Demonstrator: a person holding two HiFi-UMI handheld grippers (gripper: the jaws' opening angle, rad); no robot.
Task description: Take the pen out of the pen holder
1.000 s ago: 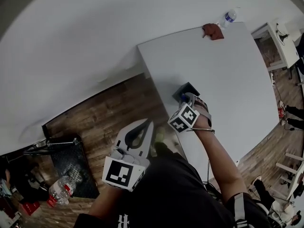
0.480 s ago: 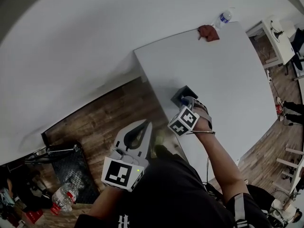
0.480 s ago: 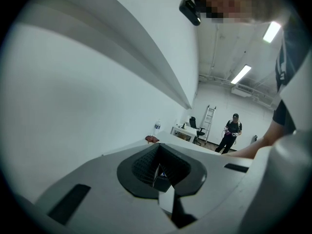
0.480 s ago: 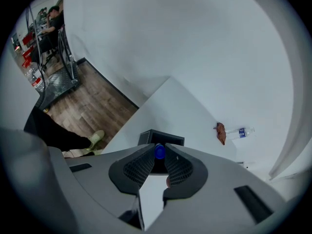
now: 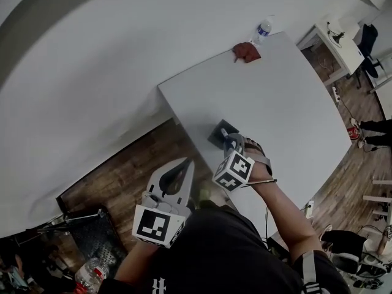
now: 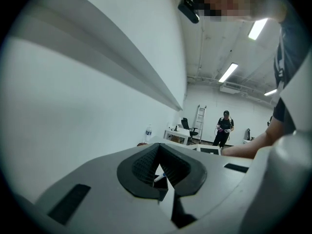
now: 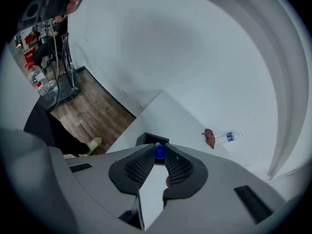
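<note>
A black square pen holder [image 5: 216,135] stands near the left edge of the white table [image 5: 275,90]. My right gripper [image 5: 231,141] is right over it, shut on the blue-capped pen [image 7: 159,151]. In the right gripper view the cap sits between the fingertips, with the holder [image 7: 150,140] just beyond them. The pen's lower end is hidden, so I cannot tell whether it is still inside. My left gripper [image 5: 188,162] hangs off the table over the wooden floor, shut and empty. Through the gap below its tips [image 6: 157,149] I see the holder [image 6: 161,186] and the pen [image 6: 160,178].
A brown cloth [image 5: 246,51] and a water bottle [image 5: 263,28] lie at the table's far edge by the white wall. Another bottle [image 5: 92,278] and a black stand [image 5: 73,222] are on the floor to my left. A person [image 6: 224,128] stands far off.
The head view has swung, so the table and holder sit further left and lower. My right gripper stays on the pen at the holder. The left gripper has barely moved.
</note>
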